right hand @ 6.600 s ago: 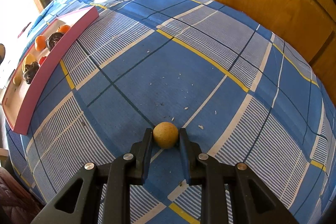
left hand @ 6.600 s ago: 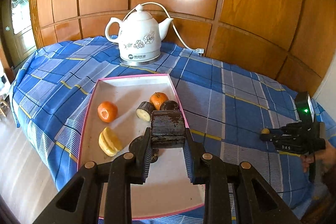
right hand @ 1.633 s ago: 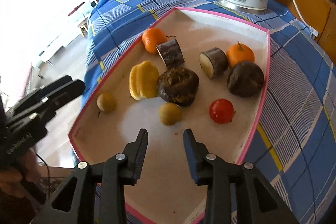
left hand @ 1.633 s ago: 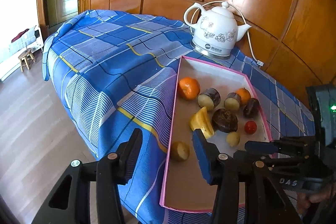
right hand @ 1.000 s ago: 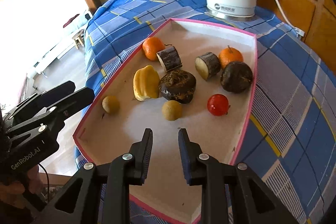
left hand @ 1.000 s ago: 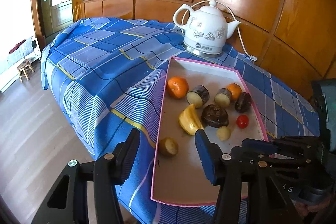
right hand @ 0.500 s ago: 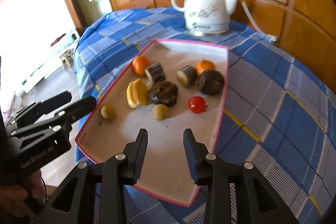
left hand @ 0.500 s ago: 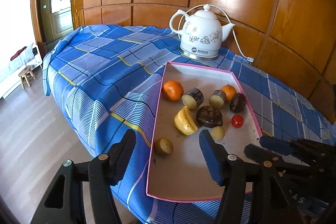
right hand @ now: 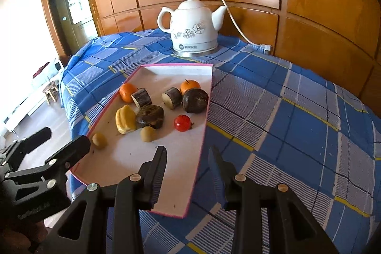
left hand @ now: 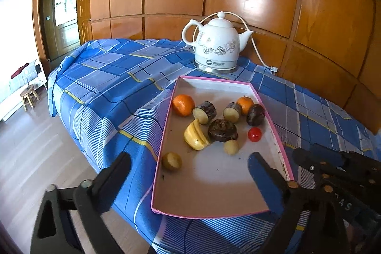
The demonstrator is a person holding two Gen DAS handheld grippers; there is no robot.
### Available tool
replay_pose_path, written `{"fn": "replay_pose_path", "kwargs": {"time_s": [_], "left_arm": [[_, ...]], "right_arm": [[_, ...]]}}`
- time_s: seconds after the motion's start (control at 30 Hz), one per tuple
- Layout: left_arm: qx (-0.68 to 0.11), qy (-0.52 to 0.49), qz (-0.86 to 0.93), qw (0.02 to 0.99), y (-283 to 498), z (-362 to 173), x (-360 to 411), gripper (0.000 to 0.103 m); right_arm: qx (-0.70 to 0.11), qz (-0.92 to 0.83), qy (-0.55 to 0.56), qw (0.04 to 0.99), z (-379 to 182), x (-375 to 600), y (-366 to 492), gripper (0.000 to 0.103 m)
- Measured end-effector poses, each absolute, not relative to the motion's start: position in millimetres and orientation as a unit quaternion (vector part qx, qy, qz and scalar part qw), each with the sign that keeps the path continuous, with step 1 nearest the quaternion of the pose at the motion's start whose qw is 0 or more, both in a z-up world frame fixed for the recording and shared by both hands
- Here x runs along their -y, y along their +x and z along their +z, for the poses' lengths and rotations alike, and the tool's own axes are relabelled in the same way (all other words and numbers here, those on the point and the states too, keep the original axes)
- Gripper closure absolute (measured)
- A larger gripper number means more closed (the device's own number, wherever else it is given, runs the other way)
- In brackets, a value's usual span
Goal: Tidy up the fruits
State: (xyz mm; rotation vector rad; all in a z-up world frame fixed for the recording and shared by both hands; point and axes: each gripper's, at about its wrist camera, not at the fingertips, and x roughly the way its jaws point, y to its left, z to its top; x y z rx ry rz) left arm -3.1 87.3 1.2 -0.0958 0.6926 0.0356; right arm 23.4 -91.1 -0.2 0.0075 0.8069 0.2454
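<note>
Fruits (left hand: 222,122) are lying in the pink tray (left hand: 277,137) ahead of both grippers — left gripper (left hand: 188,166) fingers opening wide, right gripper (right hand: 187,157) slightly parted, both empty; seemingly the left is nearer.

Bare tray (left hand: 214,192) front; kettle (left hand: 215,44) behind fruits (left hand: 221,130)

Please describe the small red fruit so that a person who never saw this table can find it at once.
On the blue checked cloth, in front of the white kettle, lies a shallow pink-rimmed tray of fruit. Look near its right rim, just in front of the dark round fruit: there sits the small red fruit. It is the only red, glossy piece in the tray.
</note>
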Motion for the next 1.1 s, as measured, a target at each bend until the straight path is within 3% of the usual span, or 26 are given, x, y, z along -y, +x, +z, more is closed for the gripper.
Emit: {"fn": "replay_pose_path", "kwargs": {"time_s": [1.1], "left_arm": [[-0.317,-0.042,0.064,0.945,-8.7,6.3,-91.1,0.000]], "right_arm": [[-0.380,0.124,-0.002,0.917,-0.1,85.2,12.3,0.066]]}}
